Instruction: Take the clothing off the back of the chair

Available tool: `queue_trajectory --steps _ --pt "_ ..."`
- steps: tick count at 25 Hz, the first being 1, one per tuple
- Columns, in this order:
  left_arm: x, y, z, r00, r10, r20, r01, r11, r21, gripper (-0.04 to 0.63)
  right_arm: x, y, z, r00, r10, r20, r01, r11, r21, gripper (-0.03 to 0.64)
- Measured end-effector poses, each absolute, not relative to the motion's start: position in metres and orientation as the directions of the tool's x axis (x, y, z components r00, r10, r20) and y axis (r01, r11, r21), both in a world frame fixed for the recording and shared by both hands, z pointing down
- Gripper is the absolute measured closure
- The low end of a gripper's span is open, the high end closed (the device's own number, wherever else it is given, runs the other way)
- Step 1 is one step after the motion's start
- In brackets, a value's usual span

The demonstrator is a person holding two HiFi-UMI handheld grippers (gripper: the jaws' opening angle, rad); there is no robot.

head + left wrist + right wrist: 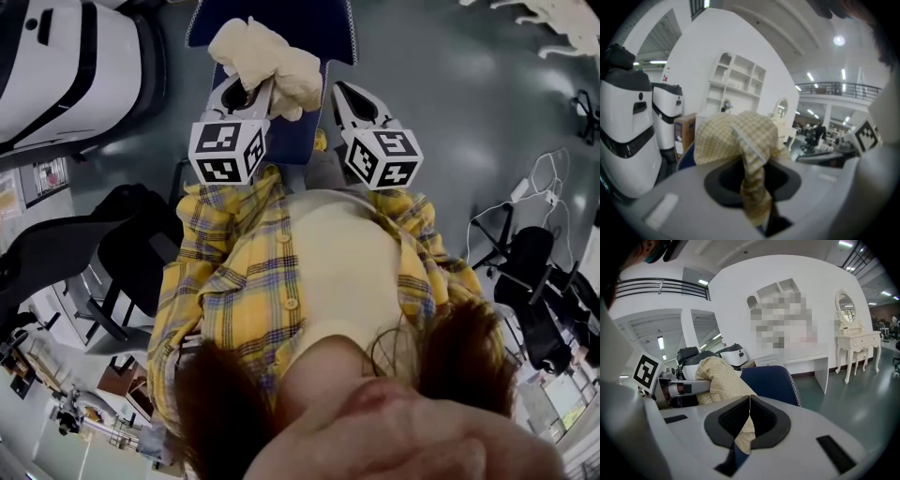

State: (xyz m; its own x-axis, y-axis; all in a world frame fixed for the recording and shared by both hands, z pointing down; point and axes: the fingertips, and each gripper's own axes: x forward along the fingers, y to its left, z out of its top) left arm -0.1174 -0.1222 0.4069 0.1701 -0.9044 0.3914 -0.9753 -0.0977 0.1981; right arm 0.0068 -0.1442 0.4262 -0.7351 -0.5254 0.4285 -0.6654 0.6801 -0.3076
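Note:
A cream checked garment (267, 56) hangs bunched over the blue chair back (281, 23). My left gripper (251, 89) is shut on a twisted fold of the garment (740, 136), which runs down between its jaws (754, 180). My right gripper (339, 92) sits close beside it on the right, above the chair. Its jaws (749, 401) meet at the tips, with an edge of the garment (724, 380) passing between them. The blue chair (771, 383) stands just behind the cloth. My plaid-sleeved arms hide the garment's lower part in the head view.
White rounded machines (66, 66) stand at the left, with a cardboard box (684, 133) by them. A black office chair (112, 253) is at my left, more black chairs (534, 272) at my right. A white dressing table (858, 341) stands by the far wall.

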Motion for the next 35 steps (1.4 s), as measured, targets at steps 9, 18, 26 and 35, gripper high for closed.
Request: queue_trajectory --steps 9,18,26,35 --pt "-0.134 -0.089 0.404 0.141 -0.911 0.388 -0.973 -0.055 0.225 0.505 -0.007 -0.128 0.413 -0.750 -0.526 0.401 -0.650 0.698 -0.301 0.603" --pt "-0.140 -0.063 0.414 0.137 -0.904 0.406 -0.967 -0.032 0.254 0.504 -0.021 -0.111 0.408 -0.765 -0.514 0.387 -0.630 0.720 -0.290 0.603" --pt "-0.141 -0.054 0.420 0.136 -0.897 0.420 -0.962 -0.018 0.274 0.503 -0.024 -0.108 0.404 -0.765 -0.512 0.390 -0.628 0.727 -0.277 0.603" --pt "-0.140 -0.055 0.426 0.148 -0.892 0.426 -0.958 -0.023 0.285 0.503 -0.020 -0.108 0.404 -0.752 -0.527 0.396 -0.643 0.718 -0.267 0.603"
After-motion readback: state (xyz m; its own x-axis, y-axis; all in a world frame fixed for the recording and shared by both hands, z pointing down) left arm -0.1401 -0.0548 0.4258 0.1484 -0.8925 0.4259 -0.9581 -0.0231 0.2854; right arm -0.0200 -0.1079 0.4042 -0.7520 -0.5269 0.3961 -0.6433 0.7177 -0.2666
